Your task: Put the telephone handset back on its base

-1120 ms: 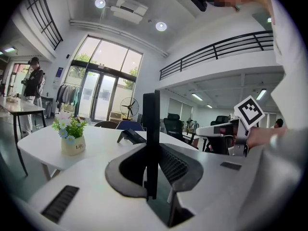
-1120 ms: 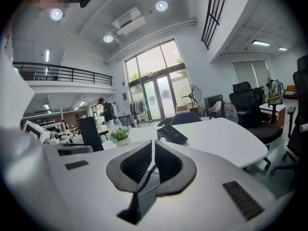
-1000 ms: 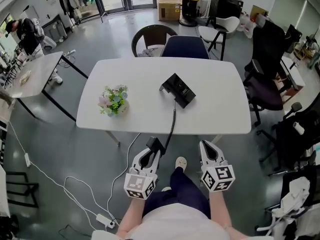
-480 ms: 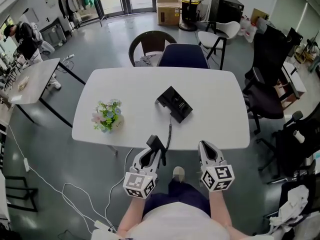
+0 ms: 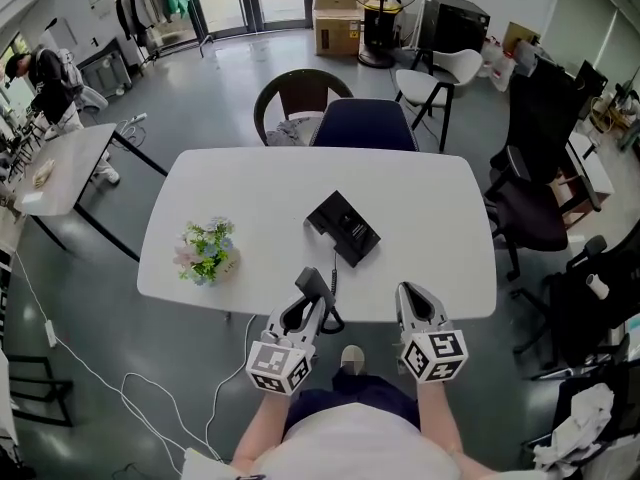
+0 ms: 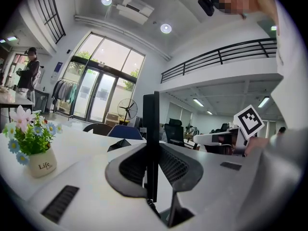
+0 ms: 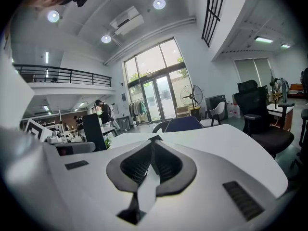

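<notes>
Handset [image 5: 314,286]: black, held upright in the left gripper [image 5: 303,308], above the near edge of the white table [image 5: 440,208]. The left gripper view shows it as a narrow dark slab [image 6: 150,143] standing on end between the 2 jaws, with both ribbed pads pressed against its sides. A black cord [image 5: 333,268] runs from the handset toward the far side and meets the base [image 5: 343,228].

Base: black, lying flat near the middle of the table, turned at an angle to the table edges. It sits on the far side of the handset and does not touch it.

Right gripper [image 5: 412,303]: level with the left gripper, to its right, also over the near edge of the table. Its 2 jaws are closed tip to tip with nothing between them.

Flower pot [image 5: 205,251]: small, white, with pale blossoms, on the left part of the table, well apart from the base.

Surroundings: a blue chair [image 5: 365,125] and a dark round-backed chair [image 5: 295,93] stand at the far side of the table. A black office chair [image 5: 530,168] stands to the right. A second white table [image 5: 60,158] stands far left, with a person [image 5: 50,73] beyond it.
</notes>
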